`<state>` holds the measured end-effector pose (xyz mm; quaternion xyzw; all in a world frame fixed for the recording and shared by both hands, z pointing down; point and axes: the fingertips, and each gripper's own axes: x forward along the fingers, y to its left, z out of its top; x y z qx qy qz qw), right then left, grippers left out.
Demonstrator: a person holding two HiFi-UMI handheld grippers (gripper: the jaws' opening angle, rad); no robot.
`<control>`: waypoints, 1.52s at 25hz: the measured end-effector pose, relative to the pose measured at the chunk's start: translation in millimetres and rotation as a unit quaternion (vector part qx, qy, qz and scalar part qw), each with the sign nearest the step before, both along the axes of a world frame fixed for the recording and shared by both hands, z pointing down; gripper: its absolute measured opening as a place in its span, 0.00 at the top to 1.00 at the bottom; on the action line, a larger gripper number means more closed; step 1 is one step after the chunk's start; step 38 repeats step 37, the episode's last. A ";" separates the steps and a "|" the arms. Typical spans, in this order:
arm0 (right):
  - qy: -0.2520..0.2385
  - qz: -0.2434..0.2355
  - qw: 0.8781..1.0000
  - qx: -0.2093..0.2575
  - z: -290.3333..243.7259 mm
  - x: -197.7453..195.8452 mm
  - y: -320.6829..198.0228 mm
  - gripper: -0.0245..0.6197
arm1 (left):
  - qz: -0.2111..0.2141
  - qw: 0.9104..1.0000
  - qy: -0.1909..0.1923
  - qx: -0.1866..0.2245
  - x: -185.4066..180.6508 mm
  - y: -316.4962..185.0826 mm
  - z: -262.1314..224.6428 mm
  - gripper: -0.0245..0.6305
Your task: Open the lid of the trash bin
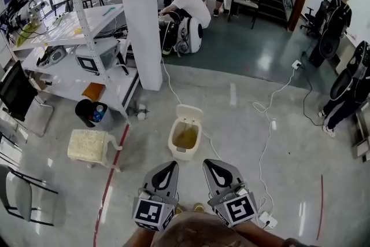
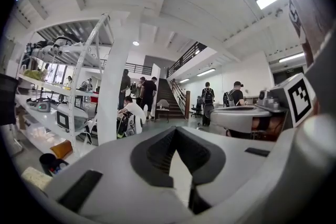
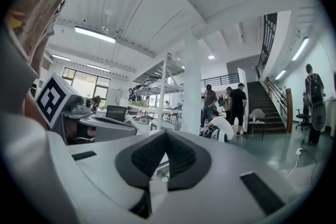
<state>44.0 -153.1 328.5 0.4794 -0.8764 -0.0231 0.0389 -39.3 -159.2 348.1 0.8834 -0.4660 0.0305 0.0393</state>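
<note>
The cream trash bin (image 1: 185,139) stands on the pale floor in the middle of the head view. Its lid (image 1: 190,113) is tipped up at the far side, and the inside looks yellowish brown. My left gripper (image 1: 170,166) and right gripper (image 1: 209,165) hover side by side just short of the bin, apart from it and pointing toward it. Both are shut with nothing between the jaws. The left gripper view shows my left gripper (image 2: 176,131) with its tips meeting, and the right gripper view shows the same for my right gripper (image 3: 166,134). The bin is hidden in both gripper views.
A white pillar (image 1: 141,14) and a metal shelf rack (image 1: 87,37) stand beyond the bin on the left. A black bucket (image 1: 88,113), a cream stool (image 1: 88,146) and a chair (image 1: 20,194) sit further left. White cables (image 1: 267,136) and a power strip (image 1: 267,220) lie to the right. People are at the back.
</note>
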 end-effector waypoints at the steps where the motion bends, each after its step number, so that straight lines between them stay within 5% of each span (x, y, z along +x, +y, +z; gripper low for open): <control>1: -0.005 0.006 1.000 -0.006 2.8 1.3 0.5 0.91 | 0.002 1.000 0.002 0.000 1.0 1.7 0.2 0.96; 38: -0.011 -0.053 0.999 0.003 1.0 20.2 8.0 0.91 | 0.003 1.000 -0.028 -0.008 32.8 15.4 2.0 0.96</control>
